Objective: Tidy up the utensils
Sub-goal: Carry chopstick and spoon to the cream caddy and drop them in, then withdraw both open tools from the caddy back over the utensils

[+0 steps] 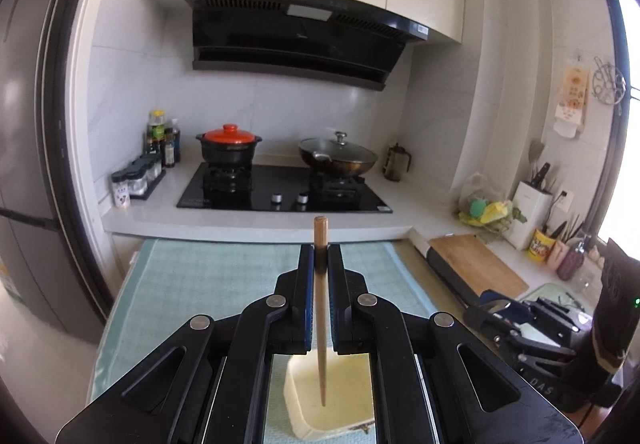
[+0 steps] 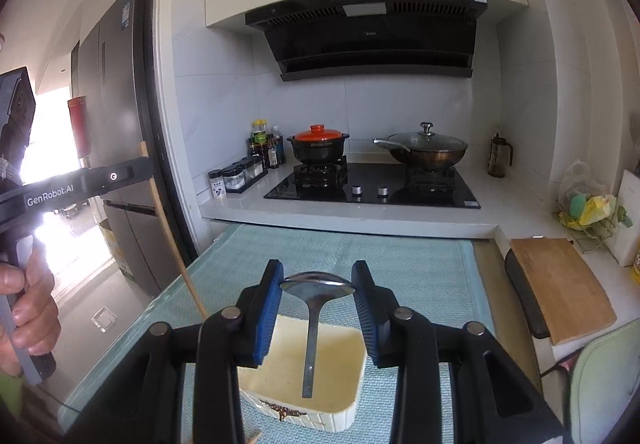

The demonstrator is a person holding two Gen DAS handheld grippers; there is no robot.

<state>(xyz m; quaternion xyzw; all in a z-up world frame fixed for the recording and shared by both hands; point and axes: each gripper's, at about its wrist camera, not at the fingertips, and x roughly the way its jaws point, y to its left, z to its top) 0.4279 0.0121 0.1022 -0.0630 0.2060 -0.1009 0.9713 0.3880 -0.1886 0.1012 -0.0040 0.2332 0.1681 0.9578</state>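
My left gripper (image 1: 320, 250) is shut on a wooden chopstick (image 1: 320, 308), which stands nearly upright with its thin end hanging over a cream rectangular box (image 1: 344, 396). My right gripper (image 2: 318, 276) is shut on the bowl of a metal spoon (image 2: 318, 284); its handle hangs down over the same cream box (image 2: 320, 368). The box sits on a pale green mat (image 2: 400, 260). In the right wrist view the left gripper (image 2: 144, 168) shows at the left with its chopstick (image 2: 172, 240), held by a person's hand (image 2: 28, 308). The right gripper's body (image 1: 520, 320) shows at the right of the left wrist view.
Behind the mat is a white counter (image 1: 256, 220) with a black hob (image 1: 280, 188), a red-lidded pot (image 1: 229, 146) and a lidded wok (image 1: 338, 156). Seasoning jars (image 1: 136, 180) stand left. A wooden cutting board (image 1: 476, 264), knife block (image 1: 528, 204) and yellow cup (image 1: 540, 244) lie right. A fridge (image 1: 24, 164) stands left.
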